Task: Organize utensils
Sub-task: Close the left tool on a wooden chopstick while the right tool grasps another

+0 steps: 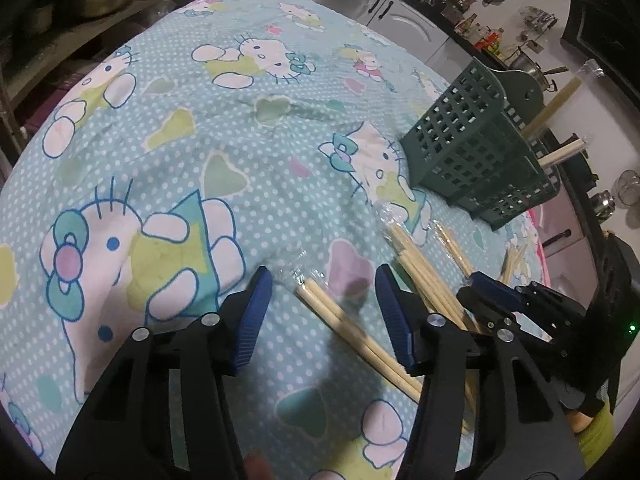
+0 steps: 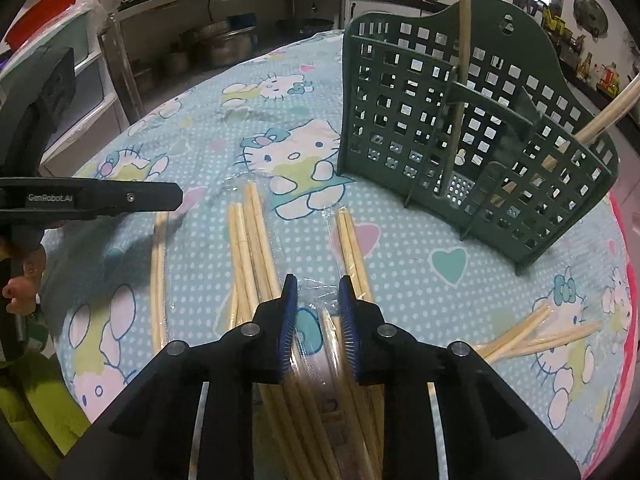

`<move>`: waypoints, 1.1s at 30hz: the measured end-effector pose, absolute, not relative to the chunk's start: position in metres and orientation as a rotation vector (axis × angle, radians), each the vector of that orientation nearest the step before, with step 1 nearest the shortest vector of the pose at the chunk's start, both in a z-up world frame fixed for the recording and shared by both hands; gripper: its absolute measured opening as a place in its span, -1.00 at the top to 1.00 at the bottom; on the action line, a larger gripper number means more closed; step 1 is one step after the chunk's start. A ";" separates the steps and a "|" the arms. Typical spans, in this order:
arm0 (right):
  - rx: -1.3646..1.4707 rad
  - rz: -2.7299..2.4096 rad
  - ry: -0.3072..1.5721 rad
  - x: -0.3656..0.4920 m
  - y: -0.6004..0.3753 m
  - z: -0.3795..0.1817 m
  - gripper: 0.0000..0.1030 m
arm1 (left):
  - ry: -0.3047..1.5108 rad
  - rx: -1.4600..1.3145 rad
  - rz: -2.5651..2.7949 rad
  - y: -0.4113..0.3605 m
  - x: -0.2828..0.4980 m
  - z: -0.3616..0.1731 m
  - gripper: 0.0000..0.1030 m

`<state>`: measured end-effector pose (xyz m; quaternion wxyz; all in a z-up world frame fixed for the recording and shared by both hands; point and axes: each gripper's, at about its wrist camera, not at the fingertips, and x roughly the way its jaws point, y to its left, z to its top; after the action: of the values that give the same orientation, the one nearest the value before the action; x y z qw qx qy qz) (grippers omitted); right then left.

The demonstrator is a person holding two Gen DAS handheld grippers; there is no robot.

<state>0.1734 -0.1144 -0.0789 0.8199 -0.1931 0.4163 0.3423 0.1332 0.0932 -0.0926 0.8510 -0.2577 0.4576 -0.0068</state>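
Surface, covered with a cartoon-cat cloth. Wrapped chopstick pairs are laid loose near its front edge. Green slotted holder is stood toward the far right edge, a few chopsticks inside. Left claw is held open over one pair. Right claw is narrowed around a wrapped pair; contact cannot be told.

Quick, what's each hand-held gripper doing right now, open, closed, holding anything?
Left hand-held gripper: open, a wrapped pair of chopsticks between its fingers, not gripped.
Right hand-held gripper: open, narrow gap, over wrapped chopsticks, not gripped.
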 end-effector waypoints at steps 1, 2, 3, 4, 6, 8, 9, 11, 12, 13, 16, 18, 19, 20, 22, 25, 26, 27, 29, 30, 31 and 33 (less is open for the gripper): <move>-0.413 0.730 0.890 0.174 -0.114 -0.080 0.62 | 0.964 -0.538 -0.007 0.093 0.134 -0.093 0.17; -0.415 0.731 0.895 0.174 -0.113 -0.081 0.62 | 0.965 -0.530 -0.001 0.093 0.135 -0.093 0.21; -0.418 0.730 0.899 0.174 -0.113 -0.083 0.62 | 0.968 -0.518 0.005 0.092 0.136 -0.093 0.24; -0.419 0.728 0.901 0.174 -0.113 -0.085 0.63 | 0.967 -0.506 0.010 0.091 0.136 -0.094 0.27; -0.406 0.725 0.901 0.174 -0.114 -0.086 0.65 | 0.966 -0.489 0.018 0.090 0.136 -0.094 0.31; -0.398 0.723 0.901 0.175 -0.114 -0.085 0.72 | 0.963 -0.477 0.026 0.091 0.137 -0.095 0.44; -0.392 0.721 0.899 0.175 -0.114 -0.085 0.72 | 0.963 -0.475 0.031 0.091 0.137 -0.095 0.49; -0.371 0.720 0.890 0.175 -0.116 -0.081 0.73 | 0.964 -0.472 0.039 0.095 0.136 -0.096 0.65; -0.360 0.721 0.888 0.175 -0.117 -0.080 0.73 | 0.963 -0.475 0.038 0.096 0.136 -0.096 0.67; -0.351 0.723 0.887 0.175 -0.118 -0.078 0.73 | 0.963 -0.481 0.037 0.098 0.136 -0.097 0.71; -0.328 0.720 0.875 0.174 -0.123 -0.072 0.73 | 0.962 -0.491 0.026 0.101 0.134 -0.097 0.83; -0.304 0.717 0.868 0.175 -0.127 -0.067 0.73 | 0.957 -0.517 -0.009 0.103 0.133 -0.095 0.91; -0.295 0.715 0.866 0.174 -0.129 -0.065 0.73 | 0.952 -0.520 -0.027 0.103 0.132 -0.093 0.91; -0.282 0.714 0.865 0.175 -0.132 -0.063 0.73 | 0.943 -0.522 -0.044 0.101 0.132 -0.090 0.92; -0.258 0.707 0.859 0.176 -0.137 -0.058 0.74 | 0.913 -0.530 -0.080 0.100 0.130 -0.080 0.92; -0.226 0.698 0.845 0.177 -0.143 -0.050 0.74 | 0.880 -0.530 -0.112 0.098 0.128 -0.068 0.94; -0.219 0.698 0.841 0.177 -0.144 -0.048 0.74 | 0.862 -0.532 -0.119 0.097 0.127 -0.062 0.94; -0.211 0.697 0.836 0.177 -0.145 -0.045 0.74 | 0.852 -0.533 -0.124 0.097 0.126 -0.059 0.94; -0.198 0.693 0.821 0.176 -0.149 -0.040 0.84 | 0.825 -0.528 -0.140 0.094 0.123 -0.050 0.94; -0.192 0.693 0.815 0.175 -0.150 -0.037 0.88 | 0.812 -0.521 -0.145 0.093 0.123 -0.045 0.94; -0.184 0.691 0.807 0.175 -0.152 -0.034 0.89 | 0.798 -0.517 -0.152 0.091 0.122 -0.040 0.94; -0.179 0.698 0.796 0.173 -0.154 -0.029 0.91 | 0.776 -0.508 -0.167 0.086 0.121 -0.031 0.95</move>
<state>0.1732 -0.1538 -0.0285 0.8594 -0.0853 0.3789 0.3324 0.1206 0.0856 -0.0312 0.8910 -0.2448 0.3737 -0.0803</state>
